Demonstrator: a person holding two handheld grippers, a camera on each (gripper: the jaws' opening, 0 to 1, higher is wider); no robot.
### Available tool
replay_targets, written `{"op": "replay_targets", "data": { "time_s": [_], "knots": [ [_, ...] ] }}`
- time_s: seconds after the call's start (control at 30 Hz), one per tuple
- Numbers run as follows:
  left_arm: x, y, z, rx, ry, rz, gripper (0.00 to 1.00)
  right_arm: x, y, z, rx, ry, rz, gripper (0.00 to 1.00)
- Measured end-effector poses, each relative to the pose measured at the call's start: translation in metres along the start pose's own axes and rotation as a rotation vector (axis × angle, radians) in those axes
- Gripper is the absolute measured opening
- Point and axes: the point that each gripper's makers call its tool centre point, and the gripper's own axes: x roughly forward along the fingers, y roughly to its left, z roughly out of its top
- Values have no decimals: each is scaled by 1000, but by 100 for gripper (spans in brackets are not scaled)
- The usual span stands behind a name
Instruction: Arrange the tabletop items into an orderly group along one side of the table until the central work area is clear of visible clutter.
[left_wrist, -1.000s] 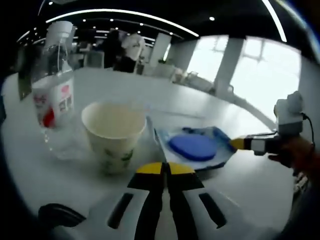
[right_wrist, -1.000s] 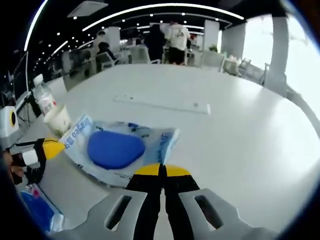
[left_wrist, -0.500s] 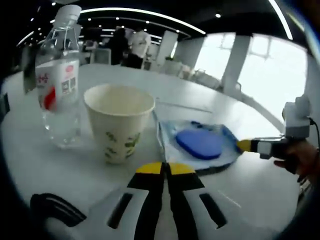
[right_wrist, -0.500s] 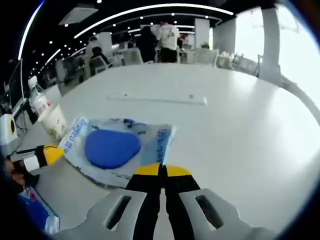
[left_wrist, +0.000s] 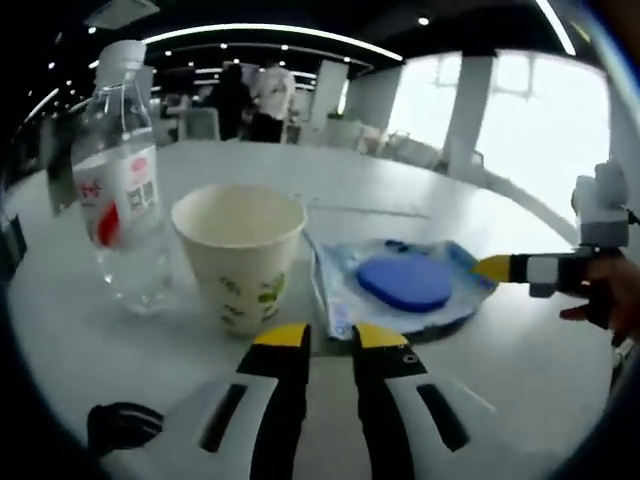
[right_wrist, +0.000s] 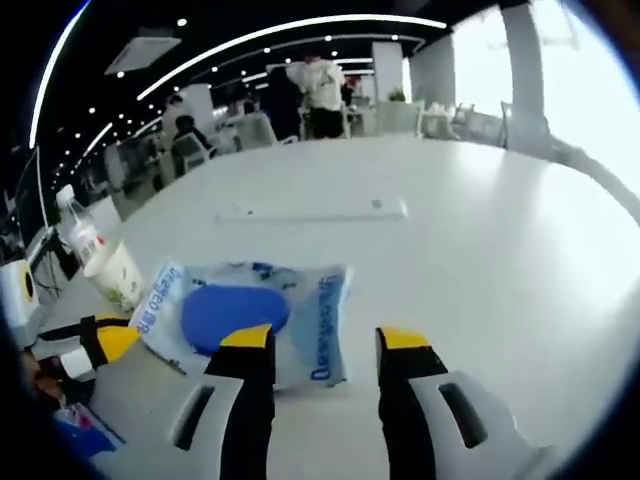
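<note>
A white paper cup (left_wrist: 240, 255) stands upright on the white table (left_wrist: 520, 370), just ahead of my left gripper (left_wrist: 333, 335), whose jaws are a little apart with nothing between them. Left of the cup stands a clear water bottle (left_wrist: 120, 200) with a red and white label. To its right lies a flat blue packet (left_wrist: 405, 285). The other gripper's yellow tip (left_wrist: 493, 267) reaches the packet's right edge. In the right gripper view my right gripper (right_wrist: 325, 338) is open, its jaws either side of the packet's (right_wrist: 250, 315) near corner. The cup (right_wrist: 118, 275) and bottle (right_wrist: 78, 228) stand far left.
A long white strip (right_wrist: 315, 210) lies flat on the table beyond the packet. A blue item (right_wrist: 75, 425) sits near the lower left edge, by the left gripper (right_wrist: 100, 340). A black object (left_wrist: 120, 420) lies beside my left jaw. People and chairs stand far behind.
Both grippers have gone from shut to open. The right one's jaws spread wide at the packet's near corner. The views have shifted slightly.
</note>
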Motion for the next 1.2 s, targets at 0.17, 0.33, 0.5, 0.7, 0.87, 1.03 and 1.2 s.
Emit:
{"op": "replay_targets", "data": {
  "time_s": [0.17, 0.33, 0.5, 0.7, 0.87, 1.03, 1.2],
  "knots": [
    [-10, -2, 3, 3, 10, -8, 24, -12, 6, 8, 27, -18, 28, 59],
    [-23, -4, 11, 47, 24, -33, 34, -26, 17, 11, 61, -14, 73, 74],
    [-41, 3, 28, 46, -8, -36, 38, -43, 33, 15, 68, -20, 126, 85],
    [-62, 5, 42, 41, -36, -47, 54, -68, 59, 10, 39, -15, 201, 93],
    [-82, 6, 47, 37, -43, -68, 66, -89, 79, 15, 84, -53, 249, 99],
    [-105, 4, 54, 74, -58, -90, 83, -105, 95, 11, 64, -56, 267, 99],
    [-135, 12, 52, 117, -61, -90, 99, -123, 110, 4, 61, -61, 290, 99]
  ]
}}
